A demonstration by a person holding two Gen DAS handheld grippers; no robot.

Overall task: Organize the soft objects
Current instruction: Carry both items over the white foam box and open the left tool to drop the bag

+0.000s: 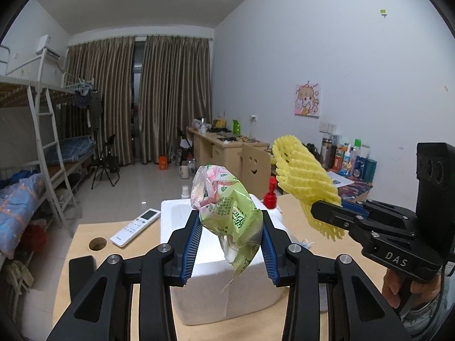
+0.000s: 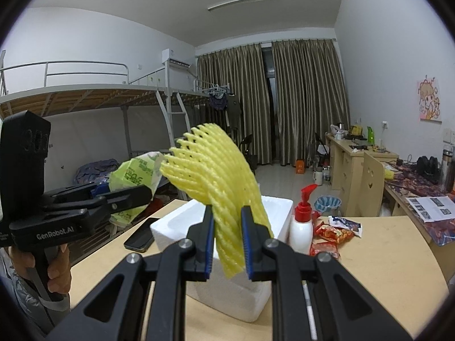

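The left gripper is part open, its blue pads pressed on both sides of a green pack, which it holds in the air above a white foam box on the table. The right gripper is nearly closed, pinching the lower end of a yellow foam net that fans upward over the same box. The left view alone shows a white remote to the left of the box and a round hole in the tabletop near it; it also shows the right gripper from the side at the right, a hand on its handle and the net sticking up and left from it. The right view alone shows a dark phone lying left of the box, and snack packets to the right of a white pump bottle with a red top; of that bottle the left view catches only the red top behind the box. The right view also has the left gripper at its left edge, with the pack in it and a hand below.
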